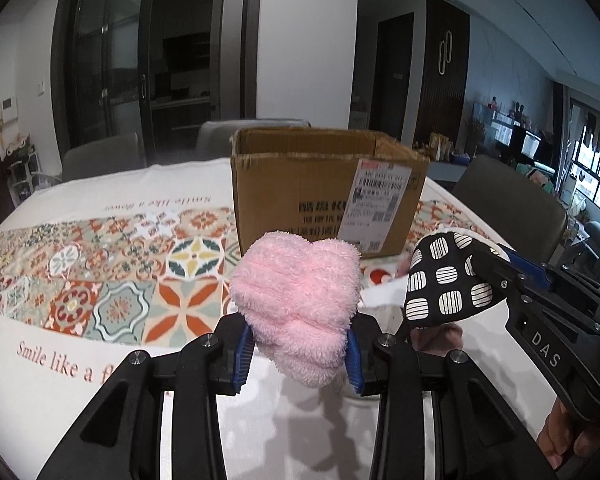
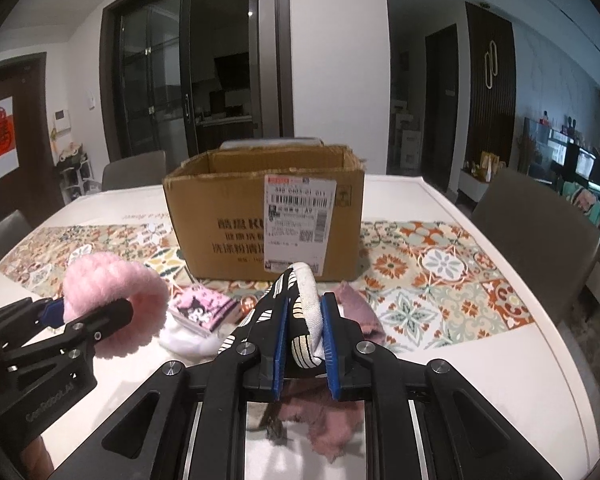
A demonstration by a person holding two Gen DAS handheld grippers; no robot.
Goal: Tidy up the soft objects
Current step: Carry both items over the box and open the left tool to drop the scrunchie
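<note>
Only in right wrist view: a small pink-and-white cloth with a cartoon print and a mauve fuzzy cloth, both on the table in front of the cardboard box.
Only in left wrist view: a hand under the right gripper.
Left gripper: blue pads clamped on the pink fluffy cloth, held up in front of the box.
Right gripper: pads pinched on the black patterned cloth, also in front of the box.
Pink fluffy cloth: bunched, bulging above the pads.
Black patterned cloth: folded, white striped ovals, pale lining.
</note>
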